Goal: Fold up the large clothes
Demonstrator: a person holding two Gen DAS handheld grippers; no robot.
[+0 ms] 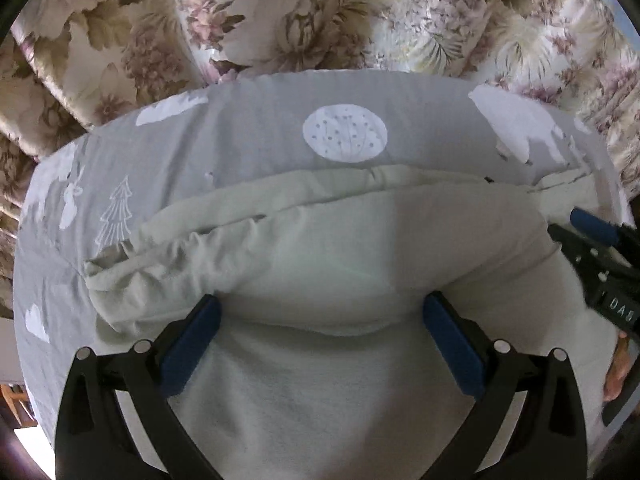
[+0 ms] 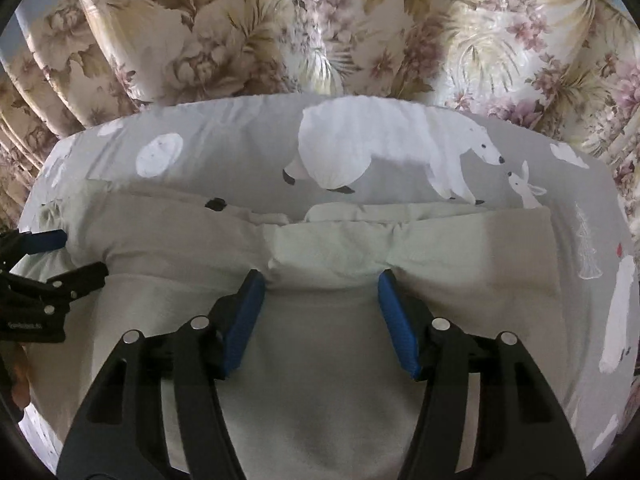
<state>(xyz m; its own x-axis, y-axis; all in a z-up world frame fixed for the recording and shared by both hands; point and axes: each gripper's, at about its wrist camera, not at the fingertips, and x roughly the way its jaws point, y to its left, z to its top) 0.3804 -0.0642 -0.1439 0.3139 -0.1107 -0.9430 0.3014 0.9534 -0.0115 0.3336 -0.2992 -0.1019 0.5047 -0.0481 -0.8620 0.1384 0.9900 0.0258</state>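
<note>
A large pale grey-green garment (image 1: 328,264) lies spread on a grey bed sheet (image 1: 248,120) printed with white animals. Its far edge is folded over into a thick band, with a gathered cuff (image 1: 108,264) at the left. My left gripper (image 1: 320,308) is open, its blue pads resting on the cloth just before the fold. In the right wrist view the same garment (image 2: 328,248) lies under my right gripper (image 2: 322,280), which is open with its pads on the cloth at the fold. The right gripper also shows in the left wrist view (image 1: 568,228), and the left gripper in the right wrist view (image 2: 84,254).
Floral curtains (image 1: 320,12) hang right behind the bed's far edge. The sheet shows a polar bear print (image 2: 384,152) beyond the garment. The bed edge drops off at the left (image 1: 24,264).
</note>
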